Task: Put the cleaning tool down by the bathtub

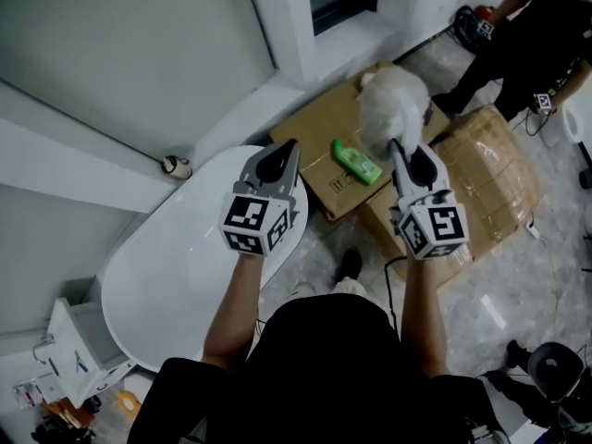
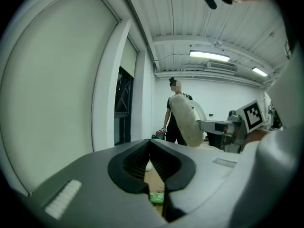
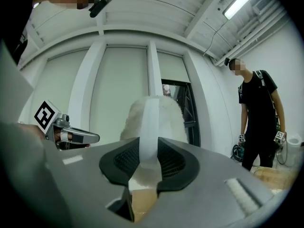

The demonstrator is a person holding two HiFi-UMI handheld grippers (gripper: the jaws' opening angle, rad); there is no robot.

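A fluffy white cleaning tool [image 1: 393, 107] on a pale flat handle stands upright in my right gripper [image 1: 400, 152], which is shut on that handle above the cardboard boxes. The right gripper view shows the handle [image 3: 150, 127] pinched between the jaws, with the fluffy head [image 3: 164, 120] behind it. The white bathtub [image 1: 171, 276] lies to the lower left. My left gripper [image 1: 285, 148] hovers over the tub's right end, shut with nothing in it. In the left gripper view its jaws meet at the tips [image 2: 149, 143], and the cleaning tool [image 2: 184, 120] shows to the right.
A green bottle [image 1: 357, 163] lies on a cardboard box [image 1: 319, 132]; a wrapped box [image 1: 495, 169] sits beside it. A person in black [image 1: 532, 30] stands at the far right. A small round object [image 1: 176, 166] rests on the ledge behind the tub. A white rack [image 1: 79, 345] stands at the lower left.
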